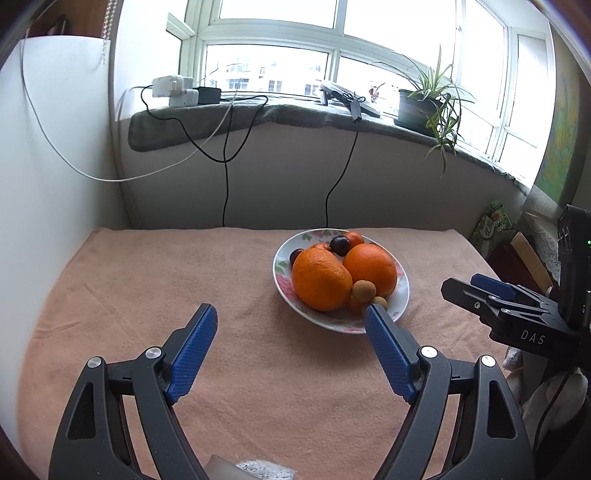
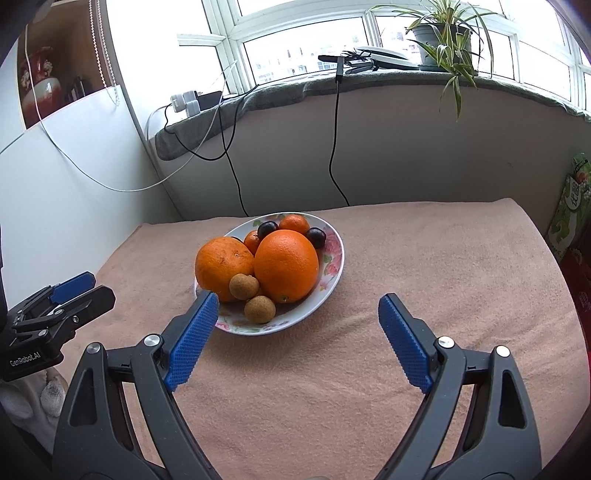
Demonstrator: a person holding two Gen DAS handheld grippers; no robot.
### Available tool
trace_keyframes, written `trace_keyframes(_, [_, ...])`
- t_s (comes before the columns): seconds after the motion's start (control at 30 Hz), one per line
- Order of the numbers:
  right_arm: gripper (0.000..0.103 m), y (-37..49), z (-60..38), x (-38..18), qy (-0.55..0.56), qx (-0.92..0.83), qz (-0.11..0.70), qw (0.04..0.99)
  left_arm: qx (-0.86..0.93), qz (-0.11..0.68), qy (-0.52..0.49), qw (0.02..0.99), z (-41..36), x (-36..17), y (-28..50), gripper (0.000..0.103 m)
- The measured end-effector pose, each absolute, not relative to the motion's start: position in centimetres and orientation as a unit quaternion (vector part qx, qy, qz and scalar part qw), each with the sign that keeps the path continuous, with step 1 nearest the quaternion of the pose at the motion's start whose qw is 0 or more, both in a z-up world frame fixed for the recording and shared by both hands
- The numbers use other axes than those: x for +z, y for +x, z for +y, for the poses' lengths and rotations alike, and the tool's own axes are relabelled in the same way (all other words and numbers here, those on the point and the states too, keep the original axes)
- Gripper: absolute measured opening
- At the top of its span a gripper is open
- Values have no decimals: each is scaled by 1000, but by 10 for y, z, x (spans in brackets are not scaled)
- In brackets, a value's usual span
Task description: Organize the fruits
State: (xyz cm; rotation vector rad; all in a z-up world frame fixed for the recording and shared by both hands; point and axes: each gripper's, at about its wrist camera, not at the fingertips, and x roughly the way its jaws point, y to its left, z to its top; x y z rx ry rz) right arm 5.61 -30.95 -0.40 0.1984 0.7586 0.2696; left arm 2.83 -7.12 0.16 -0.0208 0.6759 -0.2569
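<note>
A floral white plate (image 1: pixel 400 295) (image 2: pixel 332 273) stands on the pink cloth. It holds two big oranges (image 1: pixel 320 278) (image 2: pixel 286 264), small tangerines (image 2: pixel 293 222), dark plums (image 1: pixel 340 244) (image 2: pixel 316 237) and two brown longans (image 1: pixel 364 291) (image 2: pixel 259 309). My left gripper (image 1: pixel 290 312) is open and empty, hovering just left of and in front of the plate. My right gripper (image 2: pixel 297 301) is open and empty, in front of the plate's near rim. Each gripper shows at the edge of the other's view, the right one (image 1: pixel 476 284) and the left one (image 2: pixel 79 284).
The pink cloth (image 1: pixel 184 280) (image 2: pixel 443 266) covers the table up to a grey-white wall. Cables (image 1: pixel 225 184) hang from a windowsill with chargers (image 1: pixel 173 88) and a potted plant (image 1: pixel 424 103) (image 2: pixel 443 33). Green cartons (image 2: pixel 569 210) stand at the right.
</note>
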Motion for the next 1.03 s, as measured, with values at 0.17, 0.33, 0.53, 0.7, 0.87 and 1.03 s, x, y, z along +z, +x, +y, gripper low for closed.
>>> trace_keyframes(0.17, [91, 56, -311, -5, 100, 130, 370, 914, -125, 331, -9, 935, -72, 1, 27, 82])
trace_keyframes(0.33, [91, 57, -311, -7, 102, 130, 375, 912, -124, 331, -8, 935, -72, 1, 27, 82])
trace_keyframes(0.53, [91, 57, -310, -9, 104, 129, 377, 911, -119, 328, -9, 937, -70, 1, 28, 82])
trace_keyframes(0.7, [91, 57, -310, -10, 108, 130, 380, 910, -116, 325, -9, 938, -69, 1, 27, 82])
trace_keyframes(0.87, [91, 57, -309, -11, 107, 129, 382, 909, -116, 317, -8, 941, -69, 2, 24, 82])
trace_keyframes(1.03, [91, 58, -313, -13, 112, 122, 382, 909, -116, 322, -8, 940, -67, 0, 26, 82])
